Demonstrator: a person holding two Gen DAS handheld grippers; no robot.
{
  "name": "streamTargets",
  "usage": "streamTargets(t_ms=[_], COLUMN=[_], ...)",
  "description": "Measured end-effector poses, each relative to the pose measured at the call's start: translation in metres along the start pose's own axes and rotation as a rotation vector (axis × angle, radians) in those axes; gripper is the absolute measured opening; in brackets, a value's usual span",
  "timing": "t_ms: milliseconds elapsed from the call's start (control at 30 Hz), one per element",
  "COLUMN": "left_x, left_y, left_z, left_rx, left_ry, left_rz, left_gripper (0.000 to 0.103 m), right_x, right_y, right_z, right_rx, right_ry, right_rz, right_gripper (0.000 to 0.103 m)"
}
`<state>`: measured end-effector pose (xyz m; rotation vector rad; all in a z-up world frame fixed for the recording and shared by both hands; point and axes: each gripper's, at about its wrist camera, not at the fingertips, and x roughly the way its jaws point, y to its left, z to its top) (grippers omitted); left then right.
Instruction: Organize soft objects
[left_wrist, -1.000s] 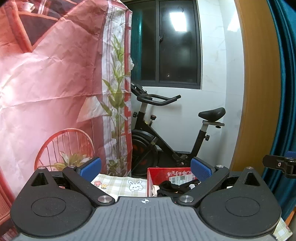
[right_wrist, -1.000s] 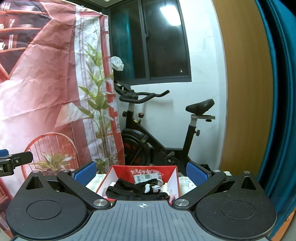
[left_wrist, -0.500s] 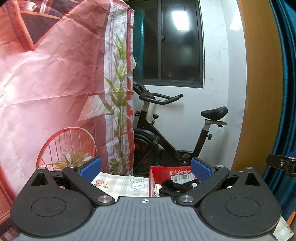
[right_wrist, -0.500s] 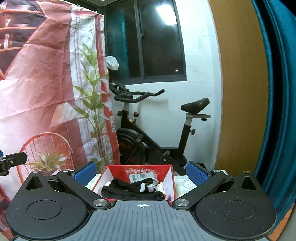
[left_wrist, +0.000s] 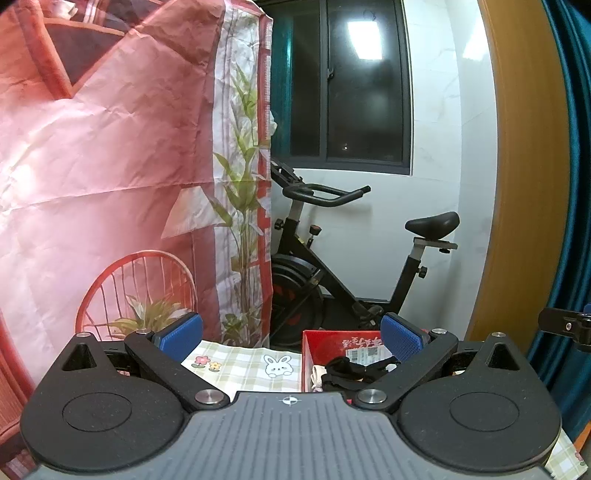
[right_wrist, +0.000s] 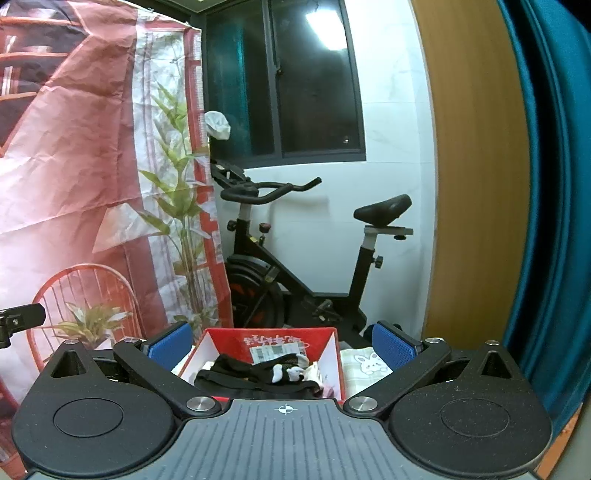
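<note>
The right gripper (right_wrist: 282, 341) stood wide open and empty, its blue pads (right_wrist: 170, 339) spread to either side at the lower middle of its view. Framed between them sat the red box (right_wrist: 271, 336), and inside it lay a black garment (right_wrist: 255, 374) tangled with a few white socks (right_wrist: 291, 371). At lower right of that view, just beside the box, showed the checked cloth (right_wrist: 364, 367) with its rabbit print.

The left gripper (left_wrist: 291, 336) was likewise wide open and held nothing. Between its pads, at lower centre, lay the cloth, with the box at lower right, partly behind the right-hand pad. Beyond both stood an exercise bike (left_wrist: 332, 258) against the white wall, and a printed backdrop (left_wrist: 110, 166) filled the left of the frame.

The step in hand looked like the approach to the box. To do it well, the right gripper should probably tip down over the pile and close on a single bunched fold of one item, not the whole tangle. The black piece seemed draped across the socks, so lifting it slowly would keep them from being dragged out. The left could steady the box rim if it shifted.
</note>
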<state>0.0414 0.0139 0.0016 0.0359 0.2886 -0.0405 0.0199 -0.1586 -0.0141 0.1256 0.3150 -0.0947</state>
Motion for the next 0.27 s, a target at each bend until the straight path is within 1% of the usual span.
streamTargets(t_ms=[267], left_x=[-0.003], left_y=[-0.0026], left_z=[-0.0006], left_rx=[0.011], left_ry=[-0.015], left_rz=[-0.001], left_gripper=[0.103], right_x=[0.0], right_y=[-0.0007], right_z=[0.0003], right_rx=[-0.001], right_ry=[0.0], right_rz=[0.002], right_gripper=[0.103])
